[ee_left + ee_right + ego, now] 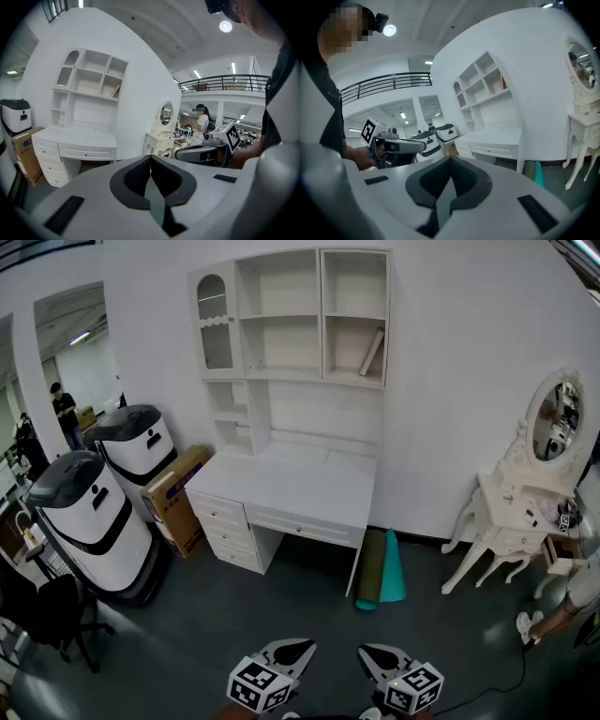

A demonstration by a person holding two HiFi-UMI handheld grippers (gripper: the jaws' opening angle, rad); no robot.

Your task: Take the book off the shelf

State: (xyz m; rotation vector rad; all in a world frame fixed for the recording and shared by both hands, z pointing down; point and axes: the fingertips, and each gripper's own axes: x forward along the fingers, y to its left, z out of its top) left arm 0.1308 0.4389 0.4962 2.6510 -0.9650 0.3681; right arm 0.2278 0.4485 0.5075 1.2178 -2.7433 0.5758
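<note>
A tan book (372,352) leans tilted in the lower right compartment of the white shelf unit (291,371) above the desk (291,486). The same book (116,91) is small and far off in the left gripper view, and the book (504,82) is equally distant in the right gripper view. My left gripper (290,651) and right gripper (377,656) hang side by side at the bottom of the head view, well back from the desk. Both are shut with nothing between the jaws. The left gripper (150,157) and right gripper (451,160) each show pads pressed together.
Two white-and-black machines (92,521) and a cardboard box (174,498) stand left of the desk. Rolled green and teal mats (381,573) lean at its right side. A white vanity table with an oval mirror (521,512) is at the right, and a black chair (52,615) at the lower left.
</note>
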